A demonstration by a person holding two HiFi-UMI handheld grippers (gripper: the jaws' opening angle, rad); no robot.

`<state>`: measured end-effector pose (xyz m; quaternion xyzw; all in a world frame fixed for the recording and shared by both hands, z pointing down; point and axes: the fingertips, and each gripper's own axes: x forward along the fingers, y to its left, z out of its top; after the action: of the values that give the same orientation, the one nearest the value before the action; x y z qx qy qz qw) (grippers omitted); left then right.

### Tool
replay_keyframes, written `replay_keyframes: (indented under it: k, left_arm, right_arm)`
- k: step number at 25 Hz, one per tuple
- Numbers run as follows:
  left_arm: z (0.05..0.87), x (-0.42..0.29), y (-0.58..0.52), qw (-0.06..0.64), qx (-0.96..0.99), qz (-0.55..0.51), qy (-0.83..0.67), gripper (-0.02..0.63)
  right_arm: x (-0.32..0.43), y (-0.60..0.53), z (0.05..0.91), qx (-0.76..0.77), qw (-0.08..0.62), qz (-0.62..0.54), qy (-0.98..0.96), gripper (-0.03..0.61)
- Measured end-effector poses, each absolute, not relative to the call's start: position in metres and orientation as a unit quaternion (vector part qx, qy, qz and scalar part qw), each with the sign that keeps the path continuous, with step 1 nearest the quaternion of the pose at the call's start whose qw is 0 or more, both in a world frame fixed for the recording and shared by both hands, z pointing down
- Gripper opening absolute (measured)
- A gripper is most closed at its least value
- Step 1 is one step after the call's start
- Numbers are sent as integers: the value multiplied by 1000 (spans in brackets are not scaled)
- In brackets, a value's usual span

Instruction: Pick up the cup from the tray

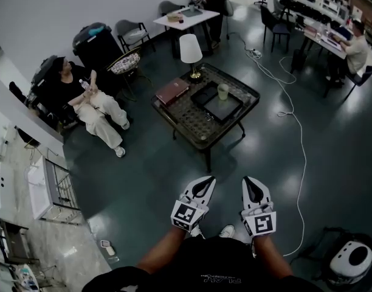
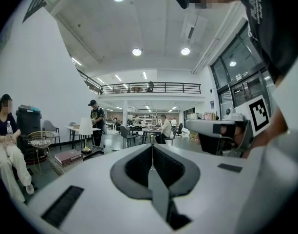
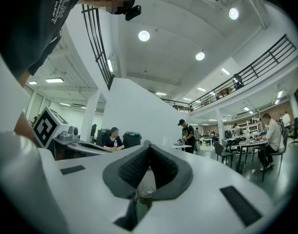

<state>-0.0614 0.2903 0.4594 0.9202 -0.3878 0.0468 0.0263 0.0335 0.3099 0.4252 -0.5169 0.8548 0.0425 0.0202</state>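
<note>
Left gripper (image 1: 203,183) and right gripper (image 1: 249,182) — both pinched closed, empty — sit before me; cup (image 1: 223,91) stands on tray (image 1: 226,109) at twelve o'clock

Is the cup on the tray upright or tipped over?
Upright: in the head view the cup stands on its base on the tray, rim upward.

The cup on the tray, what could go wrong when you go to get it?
The white cable snakes over the floor beside the table, so a foot could catch it on the way. The lamp stands close behind the cup, so a reaching gripper might bump it. The left gripper and right gripper are both shut; unless one opens first, it may push the cup over on its tray.
</note>
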Motion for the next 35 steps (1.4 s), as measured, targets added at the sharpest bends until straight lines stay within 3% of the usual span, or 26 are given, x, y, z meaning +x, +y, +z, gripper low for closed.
replay_keyframes:
  k: [20,35]
  left_arm:
    - [452,-21,296,5,922,41,-385,12]
    - [459,-28,229,8,924,38,-380,12]
  right_arm:
    - [54,310,428,-484,21,49,873,11]
    - [43,242,437,-488,-5,50,871,11]
